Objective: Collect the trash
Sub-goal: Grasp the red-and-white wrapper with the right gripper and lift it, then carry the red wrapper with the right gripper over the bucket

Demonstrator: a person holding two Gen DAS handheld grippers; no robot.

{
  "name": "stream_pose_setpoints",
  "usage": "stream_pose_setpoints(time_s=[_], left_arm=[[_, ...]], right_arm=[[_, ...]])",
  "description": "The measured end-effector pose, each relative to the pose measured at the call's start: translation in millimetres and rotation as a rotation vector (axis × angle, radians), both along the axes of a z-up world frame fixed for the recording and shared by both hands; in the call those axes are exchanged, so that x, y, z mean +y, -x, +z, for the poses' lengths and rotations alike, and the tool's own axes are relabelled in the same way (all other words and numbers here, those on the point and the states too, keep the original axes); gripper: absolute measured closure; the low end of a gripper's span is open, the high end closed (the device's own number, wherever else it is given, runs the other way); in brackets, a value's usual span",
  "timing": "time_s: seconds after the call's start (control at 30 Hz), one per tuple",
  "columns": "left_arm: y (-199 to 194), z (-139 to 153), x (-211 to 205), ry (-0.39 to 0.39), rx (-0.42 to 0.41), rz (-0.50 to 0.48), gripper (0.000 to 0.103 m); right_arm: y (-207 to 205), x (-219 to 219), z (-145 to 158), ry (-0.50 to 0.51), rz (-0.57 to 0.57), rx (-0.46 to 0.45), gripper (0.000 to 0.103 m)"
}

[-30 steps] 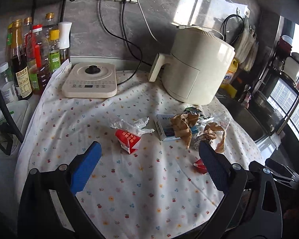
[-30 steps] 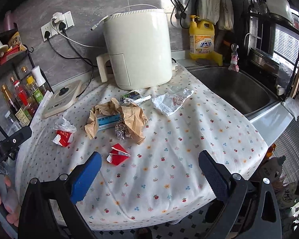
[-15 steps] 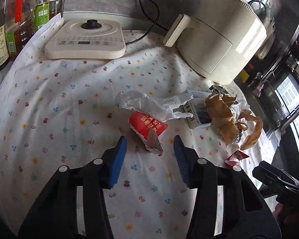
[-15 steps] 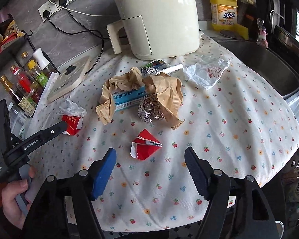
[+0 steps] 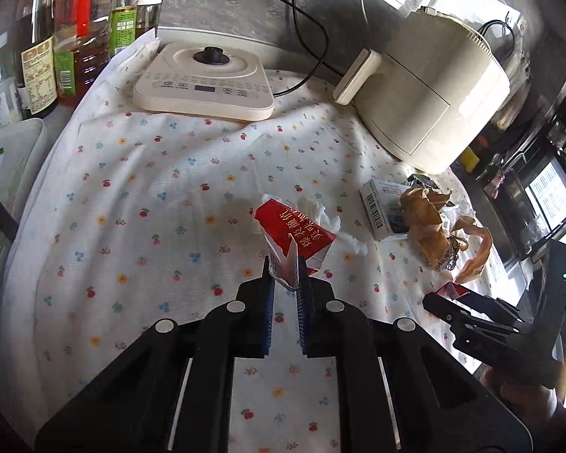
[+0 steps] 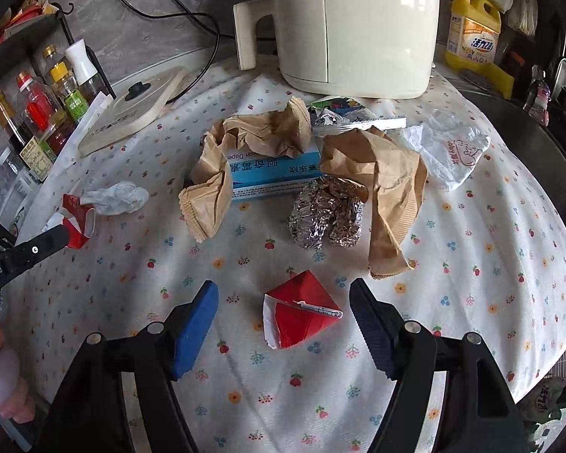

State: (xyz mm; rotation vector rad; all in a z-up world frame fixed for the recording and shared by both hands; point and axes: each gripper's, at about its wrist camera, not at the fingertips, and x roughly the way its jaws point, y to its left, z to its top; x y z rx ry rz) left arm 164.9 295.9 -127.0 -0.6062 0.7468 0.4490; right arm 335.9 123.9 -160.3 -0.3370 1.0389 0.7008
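Note:
My left gripper is shut on the near flap of a torn red carton with white lettering, on the flowered tablecloth. A crumpled white tissue lies just behind it. My right gripper is open, its fingers either side of a folded red wrapper. Beyond it lie a foil ball, crumpled brown paper, a blue and white box and a white plastic bag. The red carton and the tissue also show in the right wrist view.
A cream air fryer stands at the back, a flat cream hob to its left. Sauce bottles line the left edge. A sink and a yellow detergent bottle are on the right.
My left gripper has moved forward and closed on the red carton's flap. My right gripper has come down closer around the red wrapper, still open.

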Motion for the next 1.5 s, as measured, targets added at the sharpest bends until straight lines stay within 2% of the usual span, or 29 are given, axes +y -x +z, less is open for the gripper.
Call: stream_pose_setpoints(time_s=[0.03,0.07,0.1,0.17,0.33,0.6,0.8,1.17,1.5], left_arm=[[4.9,1.8,0.3,-0.005,-0.002,0.009,0.092],[9.5,3.1,0.5,-0.010,-0.003,0.018,0.092],[14.2,4.3,0.2,-0.014,-0.004,0.028,0.092],[22.9,5.7,-1.3,-0.021,-0.006,0.046,0.092],[39.8,12.7,-14.0,-0.042,-0.014,0.064,0.092],[46.2,28.0,-47.3,-0.067,-0.011,0.050,0.092],[48.6,45.1,-80.1,-0.087,-0.050,0.038,0.092],[49.3,55.2,-148.7,-0.092,-0.065,-0.023,0.092],[29.1,62.1,-228.4,-0.104,-0.063,-0.120,0.092]], right_arm=[[2.0,1.4,-0.5,0.012,0.003,-0.020,0.047],[4.3,3.9,-0.8,0.027,0.017,-0.032,0.060],[6.4,5.8,-0.2,0.032,0.030,-0.039,0.059],[8.1,5.0,2.5,-0.016,0.050,0.004,0.061],[20.6,-6.1,18.7,-0.093,0.068,0.020,0.061],[41.1,-41.2,41.3,-0.163,0.073,0.026,0.061],[52.0,-74.4,54.1,-0.176,0.063,0.007,0.061],[63.0,-150.9,75.4,-0.191,0.006,-0.021,0.061],[65.2,-247.9,81.8,-0.197,-0.088,-0.026,0.061]])
